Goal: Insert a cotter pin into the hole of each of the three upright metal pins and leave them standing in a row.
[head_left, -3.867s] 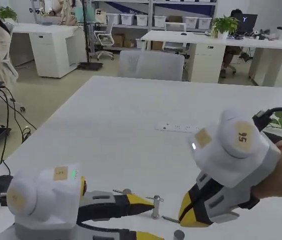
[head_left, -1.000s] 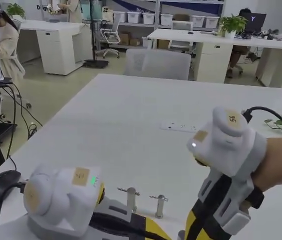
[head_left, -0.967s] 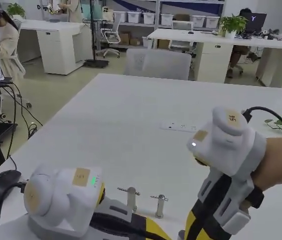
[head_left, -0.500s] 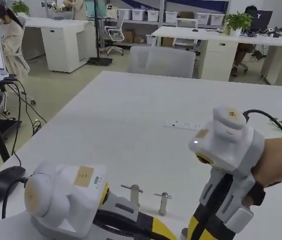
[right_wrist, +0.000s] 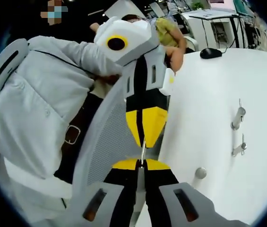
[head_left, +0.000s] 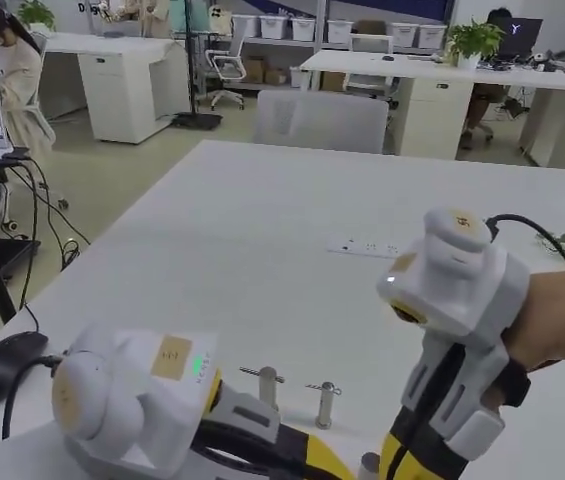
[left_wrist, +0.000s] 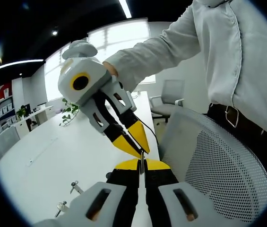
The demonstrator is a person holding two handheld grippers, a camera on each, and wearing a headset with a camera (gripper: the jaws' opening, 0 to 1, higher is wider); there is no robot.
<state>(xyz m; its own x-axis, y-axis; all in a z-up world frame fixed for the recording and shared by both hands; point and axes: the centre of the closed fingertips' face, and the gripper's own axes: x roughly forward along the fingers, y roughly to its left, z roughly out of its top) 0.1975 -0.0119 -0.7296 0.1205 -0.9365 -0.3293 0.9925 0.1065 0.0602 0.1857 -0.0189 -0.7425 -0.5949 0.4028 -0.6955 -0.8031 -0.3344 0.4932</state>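
Two upright metal pins (head_left: 268, 385) (head_left: 326, 400) stand side by side on the white table (head_left: 262, 250), each with a cotter pin through its top. A third pin (head_left: 368, 466), with nothing through it, stands nearer the front edge; in the right gripper view it is the third pin (right_wrist: 200, 172). My left gripper (left_wrist: 142, 166) and right gripper (right_wrist: 142, 163) meet tip to tip over the table's edge. Both are shut on one thin cotter pin (right_wrist: 143, 152), which spans the small gap between them.
A white power strip (head_left: 367, 246) lies mid-table and a black mouse (head_left: 2, 362) sits at the left. A grey mesh chair (left_wrist: 209, 161) stands behind the grippers. Desks, chairs and people fill the room beyond.
A loose cotter pin that lay by the pins 3.9 s ago has left the table. The gripper tips have come together. Over the last second mostly the camera has shifted.
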